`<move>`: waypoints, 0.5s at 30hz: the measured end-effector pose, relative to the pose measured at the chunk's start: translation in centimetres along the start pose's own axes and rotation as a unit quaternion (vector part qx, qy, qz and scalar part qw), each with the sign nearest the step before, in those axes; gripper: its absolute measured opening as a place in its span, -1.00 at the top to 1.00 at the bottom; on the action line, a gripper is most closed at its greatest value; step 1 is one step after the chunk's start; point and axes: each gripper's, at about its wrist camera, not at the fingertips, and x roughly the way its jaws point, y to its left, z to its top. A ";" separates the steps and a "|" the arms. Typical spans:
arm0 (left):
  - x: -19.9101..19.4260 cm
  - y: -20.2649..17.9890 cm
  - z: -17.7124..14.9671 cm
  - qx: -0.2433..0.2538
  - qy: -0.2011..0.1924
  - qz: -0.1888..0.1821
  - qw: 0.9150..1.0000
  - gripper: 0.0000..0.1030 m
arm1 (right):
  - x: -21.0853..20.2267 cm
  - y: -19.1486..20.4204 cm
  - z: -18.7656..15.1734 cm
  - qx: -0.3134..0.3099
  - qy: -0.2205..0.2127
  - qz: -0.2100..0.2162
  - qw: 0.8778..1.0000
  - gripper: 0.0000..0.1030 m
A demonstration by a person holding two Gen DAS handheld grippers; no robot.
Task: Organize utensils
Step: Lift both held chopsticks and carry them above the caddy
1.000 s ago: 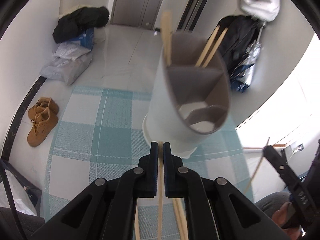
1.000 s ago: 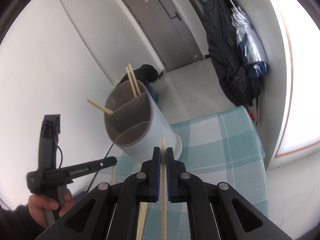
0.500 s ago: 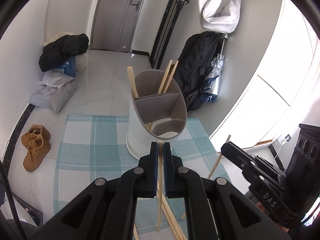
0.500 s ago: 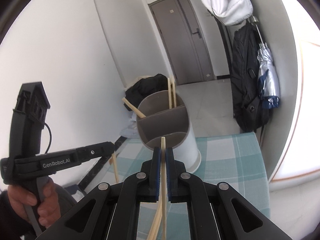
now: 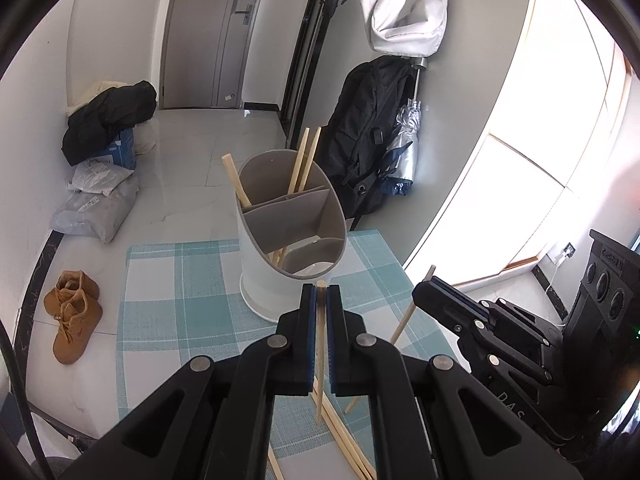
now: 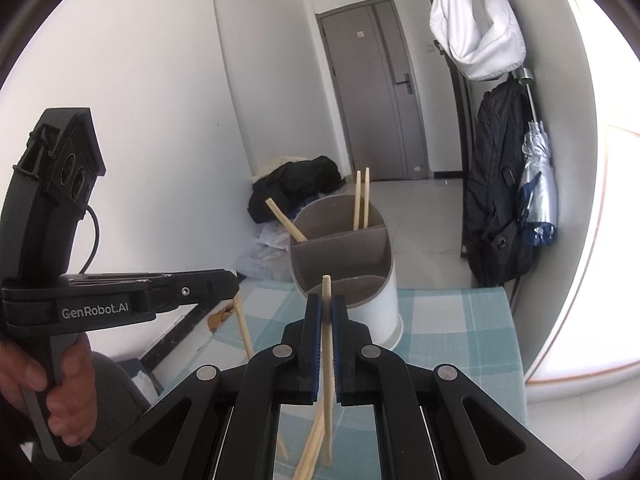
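Observation:
A white utensil holder (image 5: pixel 276 276) with grey dividers stands on a teal checked mat (image 5: pixel 180 300); it also shows in the right wrist view (image 6: pixel 372 304). Three wooden chopsticks stand in its far compartment (image 5: pixel 304 160). My left gripper (image 5: pixel 319 292) is shut on a chopstick (image 5: pixel 320 360), held upright just in front of the holder. My right gripper (image 6: pixel 327 304) is shut on another chopstick (image 6: pixel 327 380), also just in front of the holder. Loose chopsticks (image 5: pixel 344 436) lie on the mat below the grippers.
The mat's far edge and right edge drop to a tiled floor. Brown shoes (image 5: pixel 72 316), bags (image 5: pixel 96 208) and a black jacket (image 5: pixel 108 120) lie on the floor at left. A black backpack (image 5: pixel 368 136) and umbrella (image 6: pixel 536 184) hang at right.
Both grippers have pulled back and up from the holder, each still holding its chopstick. The holder now looks smaller and farther off.

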 end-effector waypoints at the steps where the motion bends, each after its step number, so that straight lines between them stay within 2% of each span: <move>1: 0.0 -0.1 0.1 0.001 0.001 0.000 1.000 0.98 | -0.1 0.0 0.0 0.001 -0.001 0.000 1.000 0.92; 8: -0.5 -0.6 1.3 0.009 0.004 -0.002 1.000 0.98 | -0.5 -0.1 1.1 0.001 -0.012 0.006 1.000 0.92; 15: -1.2 -1.5 3.8 0.008 0.004 -0.010 1.000 0.98 | -0.9 -0.4 3.6 -0.001 -0.029 0.013 0.999 0.92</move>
